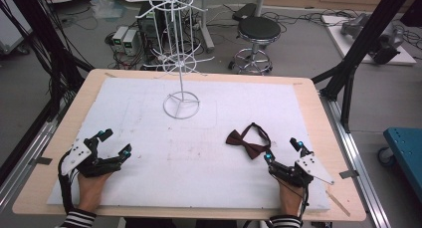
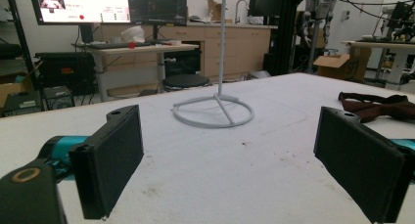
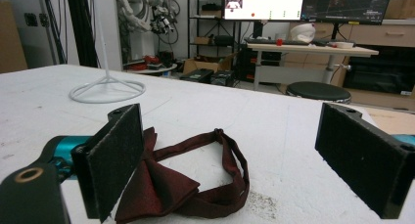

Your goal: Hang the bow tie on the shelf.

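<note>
From up high, a person sits at the near edge of a table [image 1: 308, 113] with a white mat [image 1: 149, 138] on it. Each hand holds a claw. The left gripper [image 1: 113, 142] rests at the near left, its jaws spread wide with nothing between them. The right gripper [image 1: 284, 149] rests at the near right, also spread wide and holding nothing. A dark red bow tie [image 1: 247, 141] lies flat on the mat, just beside the right gripper, a bit to its left and farther away. A white wire rack [image 1: 180, 54] stands at the far middle of the mat. No hooks have anything on them. Nobody told me the job, but my guess is the bow tie should hang on the rack. If so, nothing is done yet: picking up, carrying and hanging are all left.

In the left gripper view, the two black jaws stand far apart over bare mat. The rack's round foot [image 2: 213, 110] is ahead, and the bow tie [image 2: 377, 104] peeks in at the far right, cut off by the edge. The top of the rack is cut off too.

In the right gripper view, the jaws are wide apart again. The bow tie [image 3: 176, 185] lies between them, closer to the left jaw, which hides one wing. I cannot tell if that jaw touches the cloth. The rack's foot [image 3: 107, 90] sits far off on the left.
</note>
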`<state>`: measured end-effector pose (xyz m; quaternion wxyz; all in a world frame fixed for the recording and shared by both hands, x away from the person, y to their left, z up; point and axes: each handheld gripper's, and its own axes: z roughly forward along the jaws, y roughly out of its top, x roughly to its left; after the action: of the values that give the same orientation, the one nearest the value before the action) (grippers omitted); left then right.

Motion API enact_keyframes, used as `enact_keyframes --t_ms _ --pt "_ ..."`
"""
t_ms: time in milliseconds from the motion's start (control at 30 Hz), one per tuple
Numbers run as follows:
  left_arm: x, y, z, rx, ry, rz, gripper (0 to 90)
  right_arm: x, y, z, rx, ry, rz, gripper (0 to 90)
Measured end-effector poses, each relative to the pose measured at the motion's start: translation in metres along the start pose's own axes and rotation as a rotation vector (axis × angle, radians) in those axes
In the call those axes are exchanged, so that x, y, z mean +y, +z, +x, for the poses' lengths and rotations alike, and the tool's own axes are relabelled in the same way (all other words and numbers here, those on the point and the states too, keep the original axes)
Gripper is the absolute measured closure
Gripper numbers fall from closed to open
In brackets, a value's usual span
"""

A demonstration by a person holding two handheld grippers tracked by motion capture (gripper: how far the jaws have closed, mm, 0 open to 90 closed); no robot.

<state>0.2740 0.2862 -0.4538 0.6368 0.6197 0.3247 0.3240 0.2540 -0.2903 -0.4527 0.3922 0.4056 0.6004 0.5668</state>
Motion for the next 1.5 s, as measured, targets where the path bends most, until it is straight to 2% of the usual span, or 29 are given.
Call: enact_keyframes --t_ms 533,700,767,867,933,1100,1133,1167,1200,1233,1267,1300,1333,1367,1400,1433,1467,1500 --pt "0.0 0.0 0.0 -0.001 -0.005 -0.001 11.4 0.0 0.001 0.0 -0.003 -0.009 0.003 10.3" --pt "0.0 0.0 0.0 -0.002 -0.003 -0.001 11.4 0.001 0.002 -0.001 0.012 -0.007 0.017 10.3" --pt "0.0 0.0 0.0 -0.002 -0.001 -0.001 11.4 0.003 0.004 -0.002 0.024 0.018 0.04 10.3" --pt "0.0 0.0 0.0 -0.002 -0.002 -0.002 11.4 0.009 0.006 -0.004 0.037 0.033 0.041 10.3" --pt "0.0 0.0 0.0 -0.001 -0.004 -0.001 11.4 0.015 0.008 -0.005 0.052 0.027 0.047 10.3" --pt "0.0 0.0 0.0 -0.001 -0.003 0.0 11.4 0.031 0.016 -0.01 0.101 0.021 0.125 10.2" --pt "0.0 0.0 0.0 -0.001 -0.003 -0.002 11.3 0.038 0.02 -0.012 0.122 0.018 0.164 10.2" --pt "0.0 0.0 0.0 -0.001 -0.002 -0.001 11.3 0.038 0.02 -0.012 0.122 0.018 0.164 10.2" --pt "0.0 0.0 0.0 -0.002 -0.002 -0.001 11.4 0.041 0.022 -0.012 0.136 0.011 0.181 10.3" --pt "0.0 0.0 0.0 -0.001 -0.003 -0.001 11.4 0.048 0.027 -0.011 0.173 -0.003 0.213 10.3" --pt "0.0 0.0 0.0 -0.001 -0.003 -0.001 11.4 0.048 0.027 -0.011 0.173 -0.003 0.213 10.3" --pt "0.0 0.0 0.0 -0.001 -0.003 -0.001 11.4 0.055 0.033 -0.01 0.207 -0.028 0.25 10.3" --pt "0.0 0.0 0.0 0.0 -0.004 -0.001 11.4 0.055 0.033 -0.01 0.207 -0.028 0.25 10.3" --pt "0.0 0.0 0.0 0.0 -0.005 -0.001 11.4 0.058 0.037 -0.008 0.225 -0.041 0.274 10.3" --pt "0.0 0.0 0.0 0.0 -0.004 -0.001 11.4 0.065 0.044 -0.005 0.255 -0.068 0.322 10.3" --pt "0.0 0.0 0.0 0.0 -0.004 -0.001 11.4 0.068 0.047 -0.003 0.273 -0.093 0.34 10.3" --pt "0.0 0.0 0.0 -0.001 -0.003 -0.001 11.4 0.068 0.047 -0.003 0.273 -0.093 0.34 10.3" --pt "0.0 0.0 0.0 0.0 -0.004 -0.001 11.4 0.074 0.056 0.002 0.309 -0.123 0.384 10.3"
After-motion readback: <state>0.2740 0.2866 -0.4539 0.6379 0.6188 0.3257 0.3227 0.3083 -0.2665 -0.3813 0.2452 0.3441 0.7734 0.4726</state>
